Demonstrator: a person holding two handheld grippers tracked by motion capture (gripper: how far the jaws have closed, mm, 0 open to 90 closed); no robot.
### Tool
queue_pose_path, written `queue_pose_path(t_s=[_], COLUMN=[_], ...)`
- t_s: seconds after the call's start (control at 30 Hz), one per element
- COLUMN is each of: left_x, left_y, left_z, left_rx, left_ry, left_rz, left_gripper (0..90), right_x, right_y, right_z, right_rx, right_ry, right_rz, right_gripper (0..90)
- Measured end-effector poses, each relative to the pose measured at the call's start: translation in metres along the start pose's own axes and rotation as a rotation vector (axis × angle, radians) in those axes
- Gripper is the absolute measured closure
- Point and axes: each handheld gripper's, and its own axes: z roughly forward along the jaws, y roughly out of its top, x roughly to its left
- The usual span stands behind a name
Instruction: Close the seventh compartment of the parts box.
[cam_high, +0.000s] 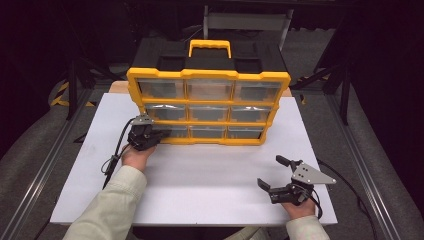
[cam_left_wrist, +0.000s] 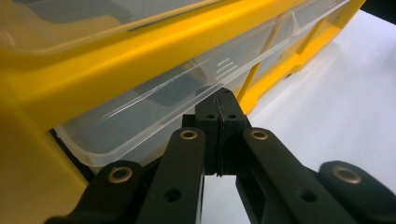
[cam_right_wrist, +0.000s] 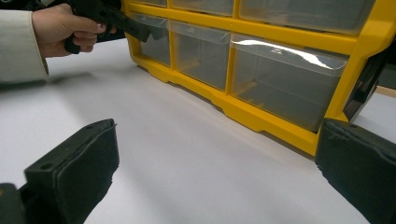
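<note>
While our left gripper (cam_left_wrist: 219, 100) pinches the bottom-left drawer (cam_left_wrist: 154, 100) lip (jaws clenched), organizer (cam_high: 207, 107) upright on desk (cam_high: 200, 185), right gripper (cam_high: 272, 174) released.

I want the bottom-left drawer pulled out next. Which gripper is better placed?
Left. The left gripper is already at the bottom-left drawer, jaws closed at its front lip. The right gripper sits open, away from the organizer.

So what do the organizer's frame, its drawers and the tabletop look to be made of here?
Frame: looks like moulded yellow plastic, smooth with a slight sheen, rounded edges. Drawers: clear plastic; you see through the walls, and glare streaks the rim. The left gripper sits shut at the lip of the bottom-left drawer. Tabletop: a matte white board, material unclear, possibly laminate.
</note>
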Motion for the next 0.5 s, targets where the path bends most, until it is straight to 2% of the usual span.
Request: queue_pose_path(t_s=[0.17,0.23,0.33,0.5], left_x=[-0.001,-0.004,-0.009,-0.016], left_y=[0.0,0.0,0.0,0.004], left_z=[-0.001,-0.003,-0.007,-0.02], left_rx=[0.014,0.03,0.031,0.011], left_ry=[-0.012,-0.022,-0.029,-0.076], left_rz=[0.008,0.038,0.061,0.081], left_gripper=[89.4,89.3,89.4,89.4], right_x=[0.0,0.0,0.0,0.0], right_y=[0.0,0.0,0.0,0.0], right_z=[0.0,0.0,0.0,0.0], right_rx=[-0.004,-0.001,0.0,-0.001], right_ry=[0.0,-0.001,-0.002,-0.001], right_rz=[0.002,0.0,0.0,0.0], right_gripper=[0.3,0.3,0.3,0.3])
